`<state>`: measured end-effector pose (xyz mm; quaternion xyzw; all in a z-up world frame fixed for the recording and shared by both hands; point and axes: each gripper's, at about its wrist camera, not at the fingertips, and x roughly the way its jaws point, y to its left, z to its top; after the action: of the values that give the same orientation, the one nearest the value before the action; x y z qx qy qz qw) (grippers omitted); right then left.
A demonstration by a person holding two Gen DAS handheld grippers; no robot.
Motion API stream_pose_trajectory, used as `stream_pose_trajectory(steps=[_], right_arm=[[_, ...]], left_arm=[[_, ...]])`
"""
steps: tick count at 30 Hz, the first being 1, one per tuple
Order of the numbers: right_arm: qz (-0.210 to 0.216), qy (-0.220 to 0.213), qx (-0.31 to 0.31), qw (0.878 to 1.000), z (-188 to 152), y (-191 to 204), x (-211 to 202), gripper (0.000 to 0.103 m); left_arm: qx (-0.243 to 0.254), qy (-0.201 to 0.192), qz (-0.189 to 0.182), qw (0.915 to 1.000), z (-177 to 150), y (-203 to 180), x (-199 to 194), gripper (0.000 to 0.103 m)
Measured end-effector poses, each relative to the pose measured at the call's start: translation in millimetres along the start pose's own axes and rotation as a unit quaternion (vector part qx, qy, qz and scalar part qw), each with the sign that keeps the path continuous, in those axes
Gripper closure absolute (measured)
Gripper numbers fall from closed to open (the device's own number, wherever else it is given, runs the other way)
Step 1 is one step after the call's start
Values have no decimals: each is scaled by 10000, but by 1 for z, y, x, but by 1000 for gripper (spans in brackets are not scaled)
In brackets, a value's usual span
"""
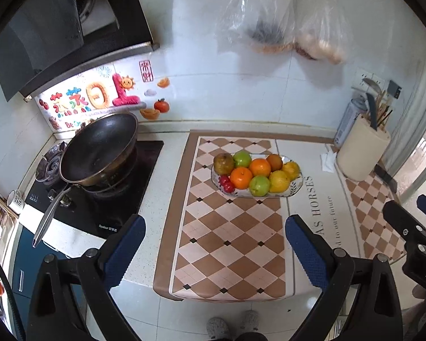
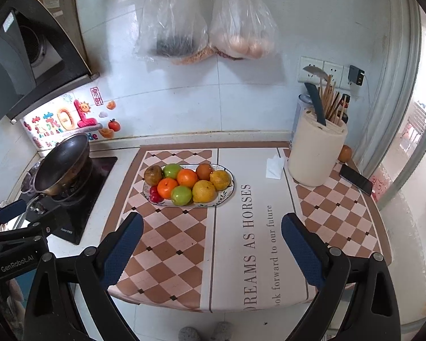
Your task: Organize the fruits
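1. Far left: wok [image 1: 99,150] sits tilted on the stove [image 1: 99,199], handle sticking out toward me. Risk: if my left arm swings wide on approach I'd clip that handle & tip the pan.
2. My left hand-held gripper [image 1: 213,244] hangs over the near edge of the bench [image 1: 162,255], jaws spread wide, nothing in them.
3. Fruit all sits heaped on the oval plate [image 2: 227,191], on the checked mat [image 2: 170,244], well apart from both grippers. L to R: brownish pear [image 2: 152,175], small red fruits [image 2: 155,194], green apples [image 2: 172,170], oranges [image 2: 167,188], yellow citrus [image 2: 204,191].
4. Risk: pile is tight, pieces touching. Pulling one from the middle prob lets its neighbours roll off the shallow rim. Round, smooth skins could squirt out of the pads if I grab off-centre. Small red ones look easiest to knock loose. Edge pieces first seems safer.
5. My right hand-held gripper [image 2: 213,244] also gapes wide & empty, over the printed strip of the mat.
6. Right side: folded tissue [image 2: 275,166], cream utensil holder [image 2: 316,153] w/ chopsticks & a knife, phone [image 2: 356,179] by it. An extra orange fruit [image 2: 345,153] sits behind the holder; reaching it means squeezing past tall stuff, could topple it.
7. Room: small kitchen, pale tiled wall, two plastic bags [image 2: 207,17] hanging above, range hood [image 2: 28,51] top left, bright doorway at right. Bench is light stone, mat may slide if pushed.
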<state>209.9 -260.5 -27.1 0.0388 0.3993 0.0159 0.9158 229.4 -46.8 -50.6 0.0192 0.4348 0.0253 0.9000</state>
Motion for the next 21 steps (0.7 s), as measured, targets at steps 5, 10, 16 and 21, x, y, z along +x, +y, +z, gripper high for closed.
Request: stream_pose_trajectory(steps=[5,10,16,21], right_arm=[[-62,96,4,9999,0,0,22,3],[-109,162,13,9998,-1,-1,34,3],[-110,210,43,9997,-2,-2,37,3],[-105,193,37,9998,-2,-2,36,3]], left_arm=[[16,141,77,9999,-1,-2,19,2],[83,161,145,9997,0,-6,28,2],[73,127,174,9997,3,-6,31,2],[60,111,162,9998,4,-6,30,2]])
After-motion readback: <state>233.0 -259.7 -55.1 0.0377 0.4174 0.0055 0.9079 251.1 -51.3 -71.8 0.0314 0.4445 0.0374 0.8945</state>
